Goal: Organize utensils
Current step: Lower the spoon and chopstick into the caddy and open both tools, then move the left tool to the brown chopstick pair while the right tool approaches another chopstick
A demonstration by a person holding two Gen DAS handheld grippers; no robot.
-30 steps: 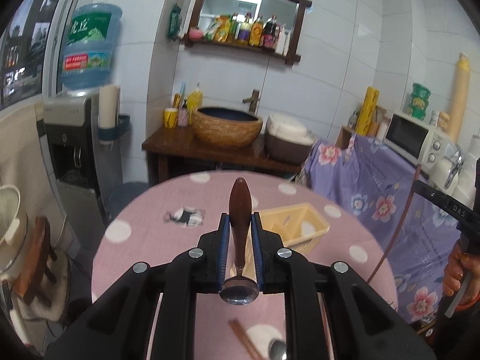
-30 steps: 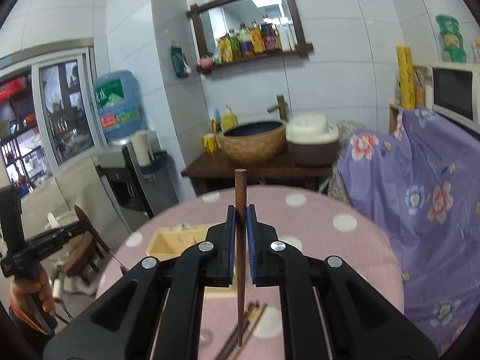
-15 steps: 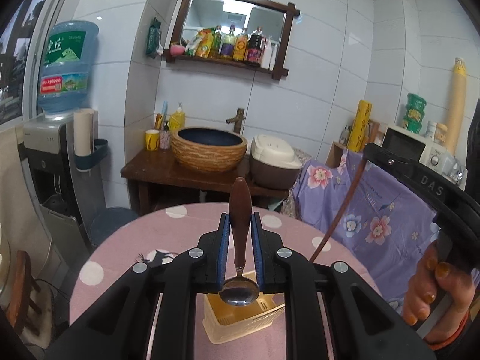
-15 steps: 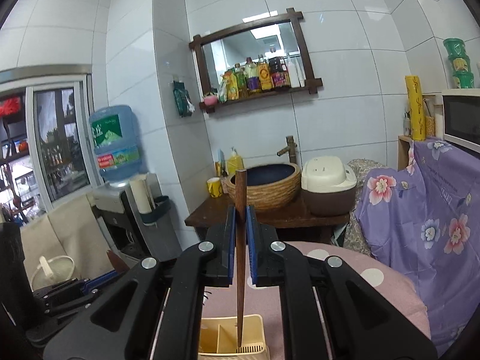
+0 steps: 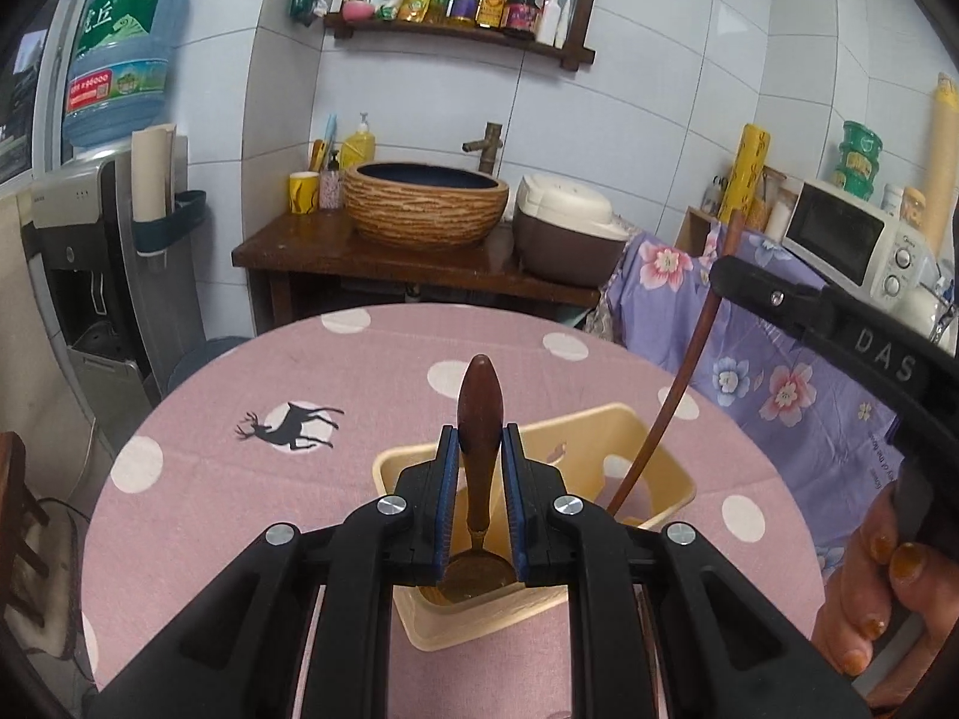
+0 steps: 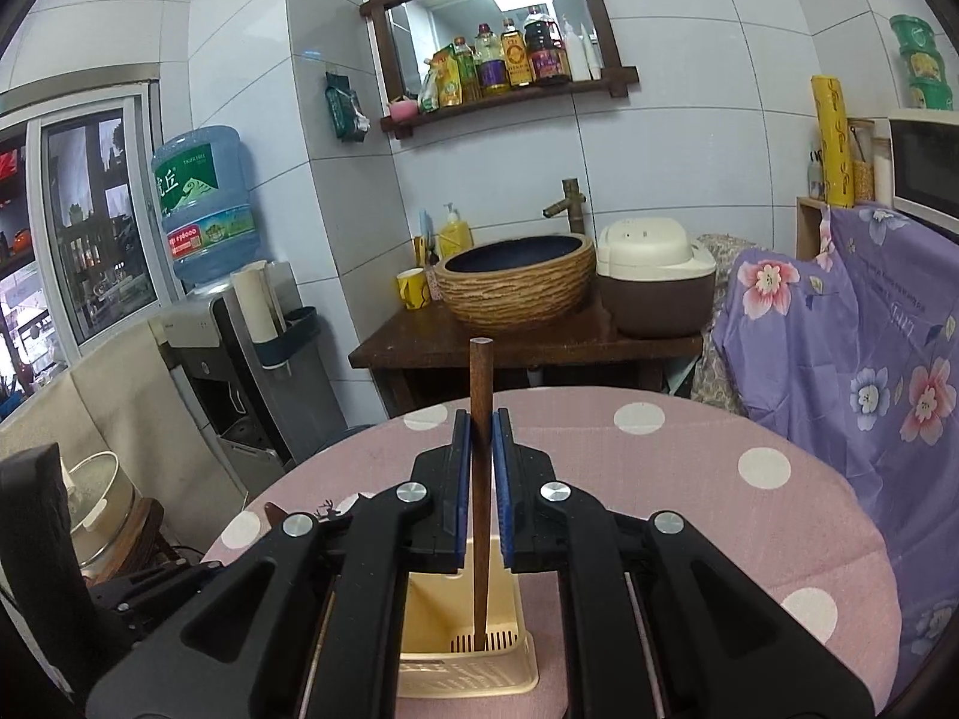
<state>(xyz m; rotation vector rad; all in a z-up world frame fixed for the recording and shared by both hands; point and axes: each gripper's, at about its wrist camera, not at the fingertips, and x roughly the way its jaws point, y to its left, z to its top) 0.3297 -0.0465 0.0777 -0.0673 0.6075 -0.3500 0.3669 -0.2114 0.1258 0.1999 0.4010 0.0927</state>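
My left gripper [image 5: 479, 437] is shut on a spoon [image 5: 478, 419] with a brown wooden handle. Its metal bowl [image 5: 476, 569] hangs just above the near end of a cream plastic utensil holder [image 5: 659, 461] on the pink table. My right gripper [image 6: 480, 419] is shut on a dark wooden chopstick [image 6: 479, 479]. The chopstick stands upright with its tip down inside the holder [image 6: 515, 653], near the slotted bottom. In the left wrist view the right gripper [image 5: 728, 266] and chopstick [image 5: 665, 413] reach into the holder's right compartment.
The round table [image 5: 359, 371] has a pink polka-dot cloth with a deer print [image 5: 287, 422]. Behind it stands a wooden stand with a basin [image 5: 425, 204] and a rice cooker [image 5: 566, 233]. A water dispenser [image 5: 90, 251] is left, a purple floral cover [image 5: 779, 371] right.
Both grippers have moved from high up down over the holder. The chopstick tip has gone down into the holder, and the spoon bowl now hangs close above its near end.
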